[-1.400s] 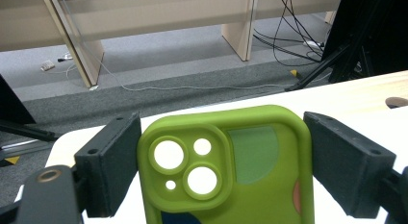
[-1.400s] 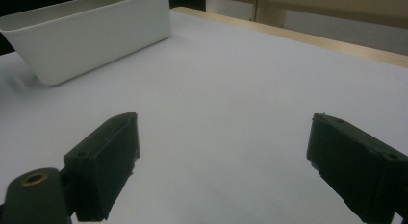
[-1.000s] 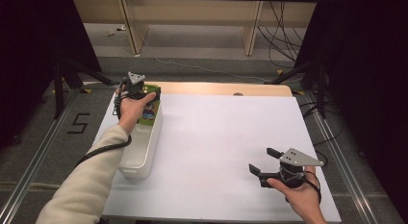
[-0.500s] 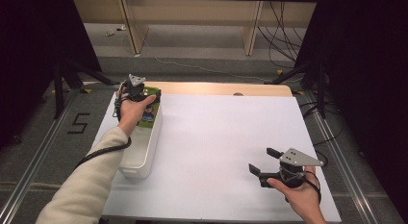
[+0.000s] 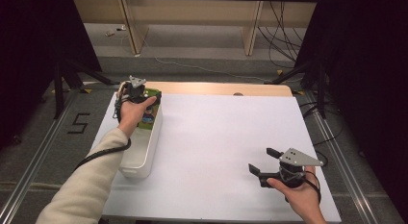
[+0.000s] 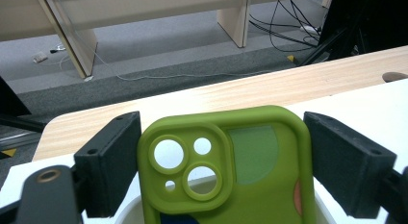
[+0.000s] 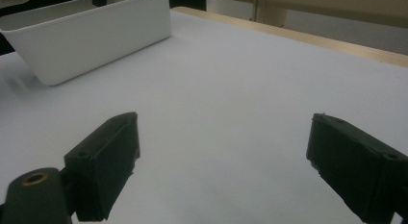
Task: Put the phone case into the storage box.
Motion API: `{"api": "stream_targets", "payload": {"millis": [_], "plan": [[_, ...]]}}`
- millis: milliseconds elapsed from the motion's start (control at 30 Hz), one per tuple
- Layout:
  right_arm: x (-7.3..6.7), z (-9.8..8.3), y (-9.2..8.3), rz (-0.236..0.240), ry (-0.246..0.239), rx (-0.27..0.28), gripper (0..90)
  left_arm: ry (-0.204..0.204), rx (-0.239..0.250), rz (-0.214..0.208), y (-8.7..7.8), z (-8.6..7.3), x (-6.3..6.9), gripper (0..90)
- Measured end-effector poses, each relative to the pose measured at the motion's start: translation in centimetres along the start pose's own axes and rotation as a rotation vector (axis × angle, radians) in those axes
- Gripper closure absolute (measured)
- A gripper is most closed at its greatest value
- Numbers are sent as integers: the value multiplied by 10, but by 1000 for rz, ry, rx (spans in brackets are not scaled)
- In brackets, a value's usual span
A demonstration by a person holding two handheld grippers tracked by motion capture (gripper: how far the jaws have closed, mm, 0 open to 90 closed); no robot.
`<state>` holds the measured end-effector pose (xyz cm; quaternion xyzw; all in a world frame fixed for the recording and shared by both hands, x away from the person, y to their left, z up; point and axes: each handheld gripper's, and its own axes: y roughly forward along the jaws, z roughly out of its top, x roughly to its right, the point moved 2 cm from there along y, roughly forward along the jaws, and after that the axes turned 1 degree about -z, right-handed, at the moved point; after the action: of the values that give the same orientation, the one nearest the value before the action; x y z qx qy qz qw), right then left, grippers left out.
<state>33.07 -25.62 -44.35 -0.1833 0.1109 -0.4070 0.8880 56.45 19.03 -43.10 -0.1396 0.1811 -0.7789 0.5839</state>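
Far left of the table (image 5: 216, 137): left gripper (image 6: 222, 161) pinches a green phone case (image 6: 231, 171) by its two long edges, jaws pressed against them; the case stands upright, camera cutout at upper left, its lower end inside the far end of the white bin (image 5: 142, 152); the bin lies lengthwise along the table's left edge; middle of the white sheet bare; near right corner: right gripper (image 5: 263, 162) held low over the sheet, jaws spread wide, nothing between them; well apart from bin and case.

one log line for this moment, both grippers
left gripper: shut on green phone case, over white bin | right gripper: jaws open, empty, over white table
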Motion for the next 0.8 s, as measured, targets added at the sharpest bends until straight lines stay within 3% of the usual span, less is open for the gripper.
{"api": "stream_targets", "payload": {"millis": [800], "plan": [[0,0,0,3,1,2,125,0,-10,-9,-1,-6,1,158]]}}
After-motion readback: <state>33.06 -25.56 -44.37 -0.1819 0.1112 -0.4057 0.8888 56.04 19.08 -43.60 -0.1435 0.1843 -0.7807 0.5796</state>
